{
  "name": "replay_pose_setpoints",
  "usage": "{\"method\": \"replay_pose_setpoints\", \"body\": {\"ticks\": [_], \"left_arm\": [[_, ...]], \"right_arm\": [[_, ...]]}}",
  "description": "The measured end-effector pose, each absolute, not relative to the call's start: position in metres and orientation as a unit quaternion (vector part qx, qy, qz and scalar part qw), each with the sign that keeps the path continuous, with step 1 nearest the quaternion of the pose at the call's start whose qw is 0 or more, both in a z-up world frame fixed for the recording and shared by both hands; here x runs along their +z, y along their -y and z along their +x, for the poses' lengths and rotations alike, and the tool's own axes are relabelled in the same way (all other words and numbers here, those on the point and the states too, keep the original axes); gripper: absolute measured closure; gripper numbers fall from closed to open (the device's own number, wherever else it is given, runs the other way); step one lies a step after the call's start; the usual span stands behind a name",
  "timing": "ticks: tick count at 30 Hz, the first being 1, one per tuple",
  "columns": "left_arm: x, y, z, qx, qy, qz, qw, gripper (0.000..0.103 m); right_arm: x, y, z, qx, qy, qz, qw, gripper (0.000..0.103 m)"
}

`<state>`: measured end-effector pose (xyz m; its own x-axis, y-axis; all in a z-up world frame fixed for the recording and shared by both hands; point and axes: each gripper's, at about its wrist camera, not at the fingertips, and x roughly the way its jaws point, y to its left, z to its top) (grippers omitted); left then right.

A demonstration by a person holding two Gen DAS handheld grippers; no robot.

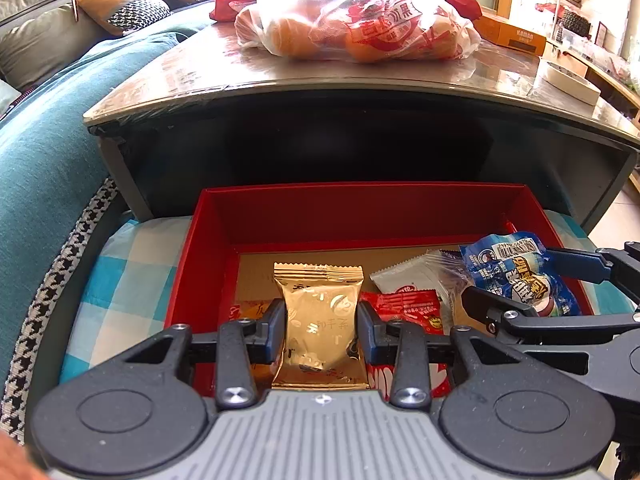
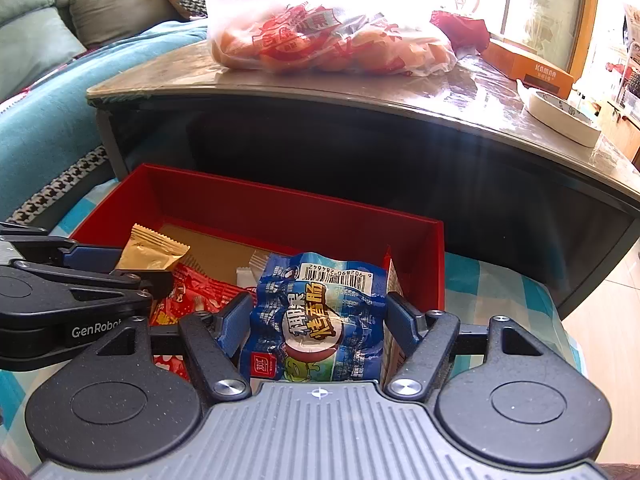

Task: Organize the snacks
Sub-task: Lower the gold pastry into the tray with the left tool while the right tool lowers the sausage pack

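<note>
A red open box (image 1: 208, 248) (image 2: 416, 248) sits on a blue checked cloth in front of a low table. My left gripper (image 1: 322, 320) is shut on a gold snack packet (image 1: 320, 312) (image 2: 150, 250), held over the box's near side. My right gripper (image 2: 318, 316) (image 1: 516, 280) is shut on a blue sausage packet (image 2: 320, 320) (image 1: 516, 276), held over the box's right half. On the box floor lie a red packet (image 1: 416, 308) (image 2: 200, 296) and a white packet (image 1: 408, 280).
A low table (image 1: 192, 76) with a dark open shelf stands right behind the box. On it are a clear bag of oranges (image 1: 360, 28) (image 2: 320, 36), an orange carton (image 2: 532, 68) and a white dish (image 2: 560, 116). A teal sofa (image 1: 48, 148) runs along the left.
</note>
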<state>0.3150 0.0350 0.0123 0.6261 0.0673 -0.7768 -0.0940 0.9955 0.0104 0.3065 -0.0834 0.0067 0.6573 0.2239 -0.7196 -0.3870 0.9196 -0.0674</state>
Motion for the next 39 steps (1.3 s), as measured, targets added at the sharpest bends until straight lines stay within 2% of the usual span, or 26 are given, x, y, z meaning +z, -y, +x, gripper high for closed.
{"method": "replay_pose_setpoints", "body": {"ticks": [21,39], "left_arm": [[0.003,-0.033,0.33,0.05,-0.436,0.012,0.899,0.034],[0.019,-0.043,0.312,0.05,-0.443,-0.024,0.895,0.029]], "right_arm": [[-0.002,0.073,0.325,0.158,-0.384,-0.139,0.899,0.025],[0.013,0.075,0.31,0.149,-0.395,-0.126,0.898,0.021]]}}
